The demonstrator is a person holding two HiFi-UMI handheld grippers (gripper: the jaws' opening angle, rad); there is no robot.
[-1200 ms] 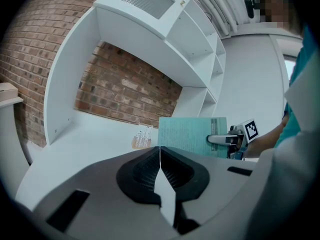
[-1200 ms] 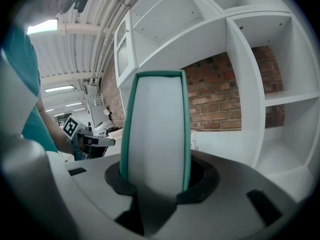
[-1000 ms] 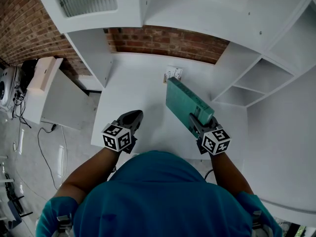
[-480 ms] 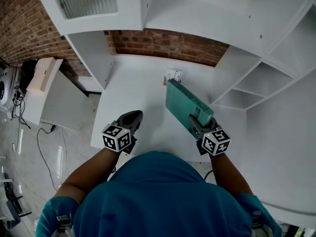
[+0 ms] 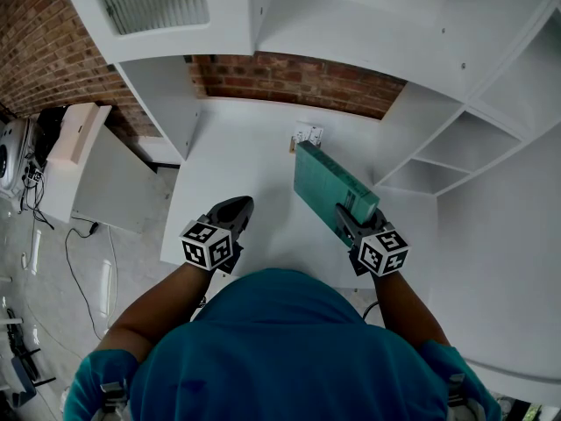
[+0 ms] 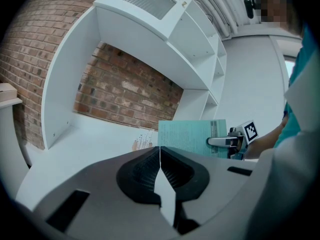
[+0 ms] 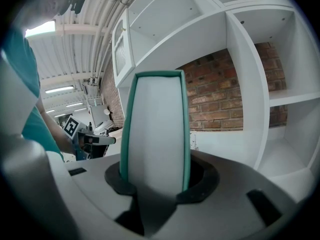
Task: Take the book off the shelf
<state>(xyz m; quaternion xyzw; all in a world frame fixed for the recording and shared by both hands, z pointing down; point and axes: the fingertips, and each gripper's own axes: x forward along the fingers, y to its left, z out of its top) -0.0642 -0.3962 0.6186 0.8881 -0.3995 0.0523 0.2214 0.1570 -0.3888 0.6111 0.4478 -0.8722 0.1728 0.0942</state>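
Catalogue of colours:
- The book [image 5: 331,185] had a teal-green cover and white page edges.
- The shelving [image 5: 456,139] and the desk top [image 5: 237,147] were plain white.
- The brick wall [image 5: 298,75] on the far side was red-brown with pale mortar lines.
- The left gripper [image 5: 237,205] and the right gripper [image 5: 344,214] were dark grey, and their cubes bore black-and-white square markers.
- The shirt [image 5: 289,349], nearest, was teal-blue.

Your left gripper [image 5: 233,209] has its jaws pressed together, holding nothing. Your right gripper [image 5: 348,216] clamps the book [image 5: 326,175] at its near end. Both forearms reach forward, side by side.
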